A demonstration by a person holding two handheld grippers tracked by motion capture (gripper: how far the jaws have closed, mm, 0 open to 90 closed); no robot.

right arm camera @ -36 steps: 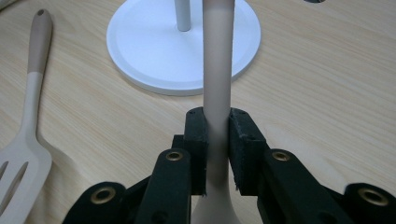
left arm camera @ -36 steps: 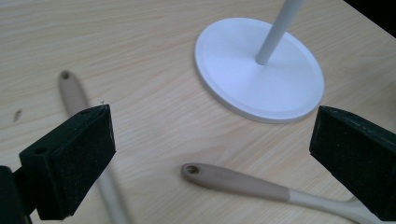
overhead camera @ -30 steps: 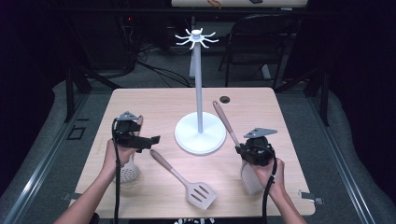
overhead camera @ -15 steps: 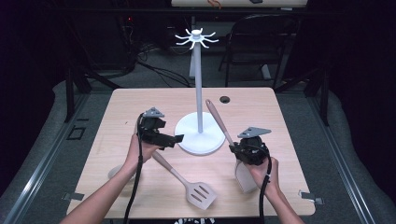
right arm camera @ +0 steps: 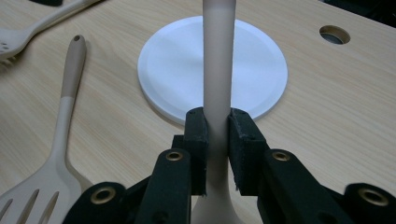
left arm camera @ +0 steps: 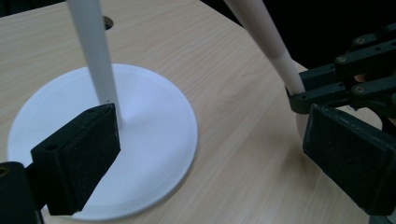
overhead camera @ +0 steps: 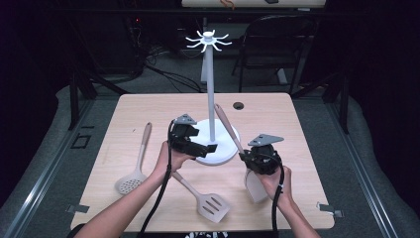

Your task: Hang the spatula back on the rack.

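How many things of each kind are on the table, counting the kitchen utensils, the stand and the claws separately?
Kitchen utensils: 3 (skimmer, slotted turner, and a utensil held by its handle in the right claw)
Hook stand: 1 (white stand)
Claws: 2 (left claw and the right one)
Total: 6

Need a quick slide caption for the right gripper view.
Right claw clamps a beige utensil handle in front of the white stand base.
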